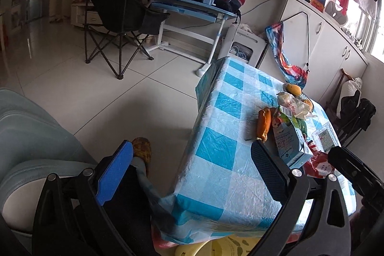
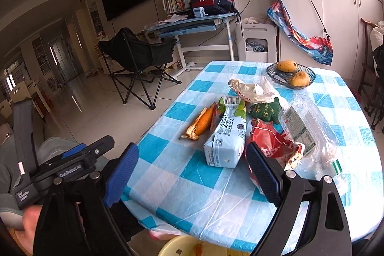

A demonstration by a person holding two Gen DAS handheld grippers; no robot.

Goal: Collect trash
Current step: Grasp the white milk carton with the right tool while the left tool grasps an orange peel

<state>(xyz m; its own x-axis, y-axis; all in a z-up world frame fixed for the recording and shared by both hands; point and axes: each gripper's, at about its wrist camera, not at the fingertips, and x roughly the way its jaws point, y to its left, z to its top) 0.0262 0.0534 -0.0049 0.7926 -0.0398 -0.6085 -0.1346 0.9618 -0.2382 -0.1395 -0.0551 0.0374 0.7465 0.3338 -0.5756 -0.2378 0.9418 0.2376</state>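
Right wrist view: right gripper [image 2: 192, 174] spread wide, empty, apparently just short of the milk carton [image 2: 225, 138]; left gripper [image 1: 192, 174] likewise.

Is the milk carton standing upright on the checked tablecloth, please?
No, the milk carton lies on its side on the checked tablecloth, beside the orange peel.

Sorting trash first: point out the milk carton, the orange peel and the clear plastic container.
milk carton [image 2: 225, 136], right wrist view, its top face.
orange peel [image 2: 200, 122], right wrist view, its orange inside.
clear plastic container [image 2: 309, 126], right wrist view, its lid.
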